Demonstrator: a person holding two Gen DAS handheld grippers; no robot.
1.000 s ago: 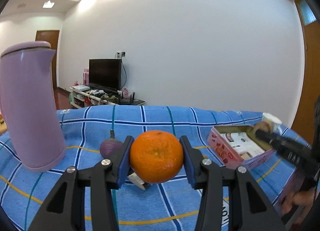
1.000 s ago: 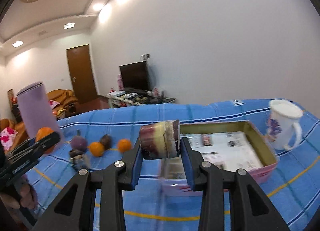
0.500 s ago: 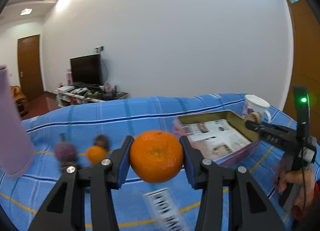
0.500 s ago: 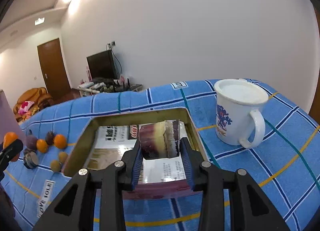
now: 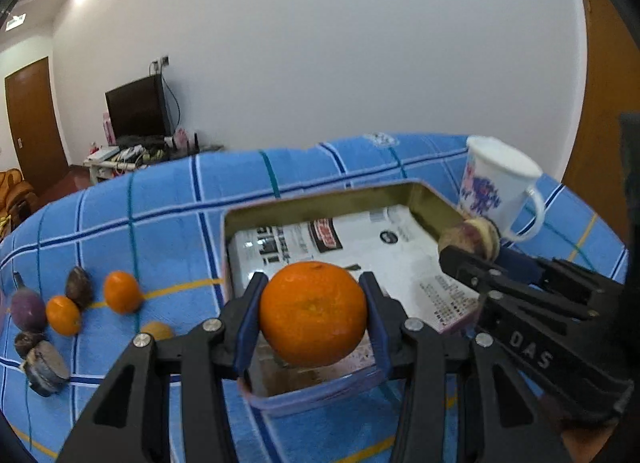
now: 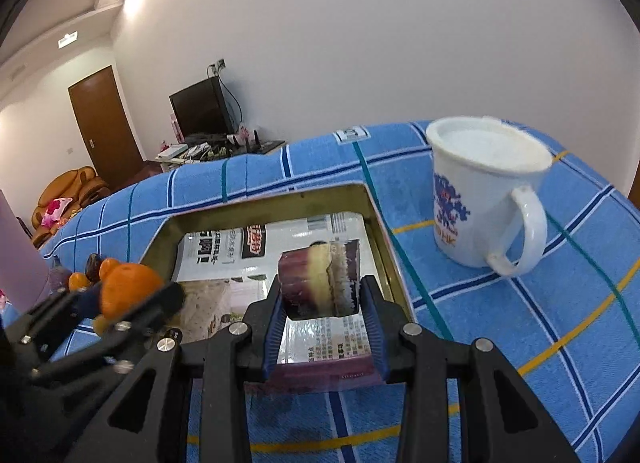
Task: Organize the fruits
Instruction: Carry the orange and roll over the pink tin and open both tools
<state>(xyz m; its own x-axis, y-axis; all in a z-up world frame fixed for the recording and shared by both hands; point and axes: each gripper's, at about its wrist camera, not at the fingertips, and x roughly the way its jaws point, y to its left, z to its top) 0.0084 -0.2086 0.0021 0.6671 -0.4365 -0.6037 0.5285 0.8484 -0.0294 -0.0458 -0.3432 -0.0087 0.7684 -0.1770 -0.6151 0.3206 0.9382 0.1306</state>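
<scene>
My left gripper is shut on an orange and holds it over the near left part of the open tin box, which is lined with printed paper. My right gripper is shut on a purple and cream fruit piece over the box's near right part. The right gripper with its piece shows in the left wrist view, and the left gripper with the orange shows in the right wrist view. Several small oranges and dark purple fruits lie on the blue checked cloth left of the box.
A white mug with a blue print stands right of the box, close to its rim. A lilac jug stands at the far left. The cloth drops away at the far and right edges.
Both grippers have moved right and forward, from the loose fruit to above the box. Each still holds its fruit. The jug has left the left wrist view.
</scene>
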